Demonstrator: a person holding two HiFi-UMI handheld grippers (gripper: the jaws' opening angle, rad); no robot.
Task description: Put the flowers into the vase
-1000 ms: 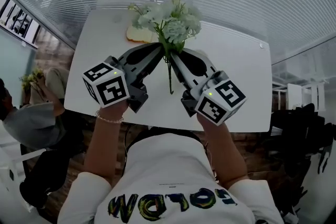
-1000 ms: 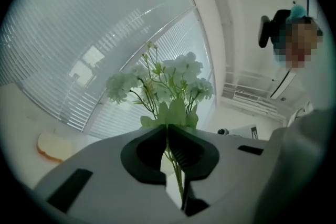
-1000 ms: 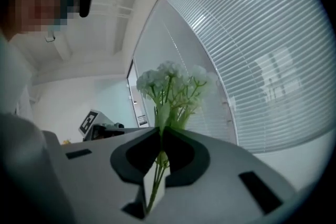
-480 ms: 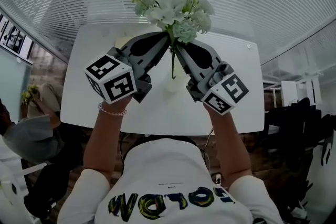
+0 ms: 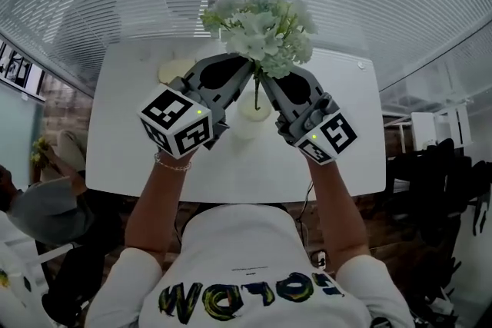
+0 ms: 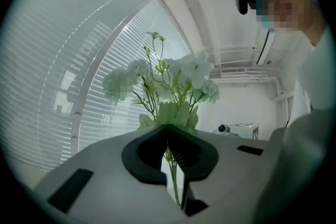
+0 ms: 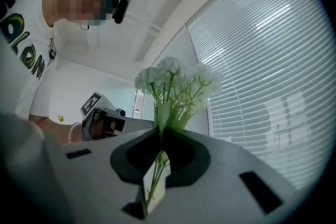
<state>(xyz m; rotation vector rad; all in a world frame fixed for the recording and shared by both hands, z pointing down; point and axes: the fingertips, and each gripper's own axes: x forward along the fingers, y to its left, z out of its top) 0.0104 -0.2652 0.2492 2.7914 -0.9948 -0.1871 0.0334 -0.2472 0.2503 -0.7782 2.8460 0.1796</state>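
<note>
Left gripper (image 5: 248,65) and right gripper (image 5: 265,77) have carried the flowers (image 5: 261,31) over the vase (image 5: 244,125), jaws clamping them.

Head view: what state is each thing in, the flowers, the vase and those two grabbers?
flowers: upright, held off the table, stem ends at the vase mouth; inside or above, unclear.
vase: standing upright on the table.
left gripper: shut on the flowers' stems.
right gripper: shut on the flowers' stems.

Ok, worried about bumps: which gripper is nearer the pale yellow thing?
Left. The left gripper is beside the pale yellow thing; the right gripper is farther, past the flower stems.
</note>
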